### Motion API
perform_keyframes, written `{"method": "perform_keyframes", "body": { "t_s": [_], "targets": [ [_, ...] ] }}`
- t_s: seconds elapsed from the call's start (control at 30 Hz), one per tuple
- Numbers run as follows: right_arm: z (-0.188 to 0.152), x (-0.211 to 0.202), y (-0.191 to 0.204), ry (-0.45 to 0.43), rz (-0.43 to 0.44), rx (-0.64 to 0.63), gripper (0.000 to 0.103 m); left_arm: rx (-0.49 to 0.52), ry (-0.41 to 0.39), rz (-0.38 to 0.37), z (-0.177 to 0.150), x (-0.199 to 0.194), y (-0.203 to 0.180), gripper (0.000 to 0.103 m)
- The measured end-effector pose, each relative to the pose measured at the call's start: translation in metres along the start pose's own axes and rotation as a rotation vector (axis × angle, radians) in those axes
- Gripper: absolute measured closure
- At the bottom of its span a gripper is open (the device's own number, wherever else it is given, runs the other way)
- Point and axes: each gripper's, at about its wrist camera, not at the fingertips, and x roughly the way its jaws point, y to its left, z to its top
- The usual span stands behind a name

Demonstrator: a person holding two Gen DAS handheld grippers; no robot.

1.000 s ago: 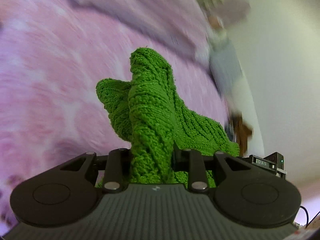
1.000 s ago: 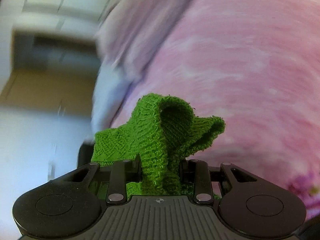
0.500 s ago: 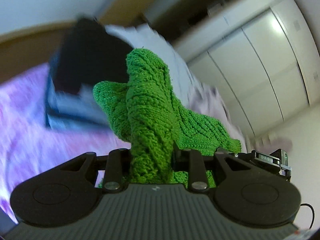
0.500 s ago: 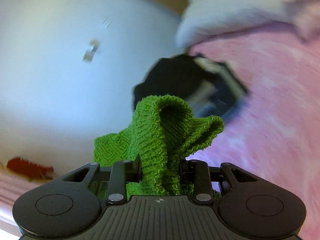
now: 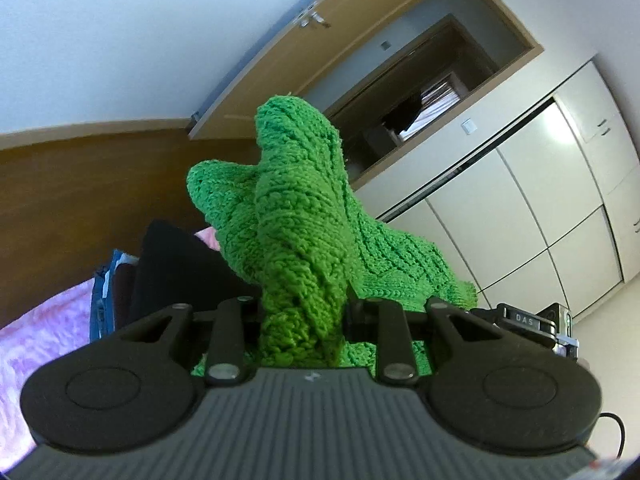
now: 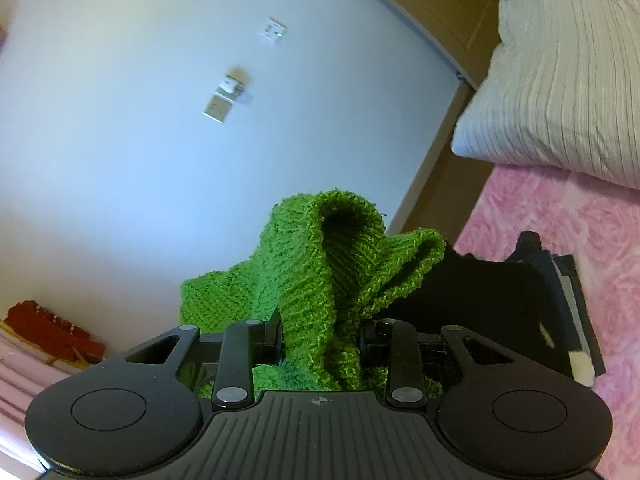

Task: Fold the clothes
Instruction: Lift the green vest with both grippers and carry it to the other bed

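Observation:
A bright green knitted garment (image 5: pixel 304 216) bunches up between the jaws of my left gripper (image 5: pixel 306 314), which is shut on it. The same green knit (image 6: pixel 320 272) fills my right gripper (image 6: pixel 320 336), also shut on a fold of it. Both ends of the garment are lifted above the pink bedspread (image 6: pixel 560 216). The fingertips of both grippers are hidden inside the knit. A stack of folded dark clothes (image 6: pixel 480 300) lies on the bed just past the right gripper, and the same dark stack (image 5: pixel 172 268) shows left of the knit in the left wrist view.
A white ribbed pillow (image 6: pixel 560 80) lies at the head of the bed. A wooden headboard (image 5: pixel 80 184), an open door (image 5: pixel 320 48) and white wardrobe doors (image 5: pixel 540 200) stand beyond. A red item (image 6: pixel 48 328) sits on a shelf at lower left by the white wall.
Both grippers swung upward and round with the green knit held in them; the views went from the pink bedspread to the walls, headboard and dark clothes stack. The grips look unchanged.

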Motion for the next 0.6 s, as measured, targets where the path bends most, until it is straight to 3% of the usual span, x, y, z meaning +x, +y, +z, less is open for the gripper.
{"method": "perform_keyframes", "body": {
  "t_s": [0.3,0.47,0.6],
  "targets": [
    [0.010,0.029,-0.051,0.037,-0.065,0.046,0.075,-0.087,0.051,0.005,-0.016,0.043,0.050,0.079],
    [0.013,0.032,-0.068,0.034,-0.062,0.064,0.075,-0.065,0.044,-0.016,-0.017,0.047,0.057,0.079],
    [0.011,0.041,-0.082,0.033,-0.107,0.046,0.074,-0.052,0.031,-0.013,-0.024,0.054,0.069,0.078]
  ]
}}
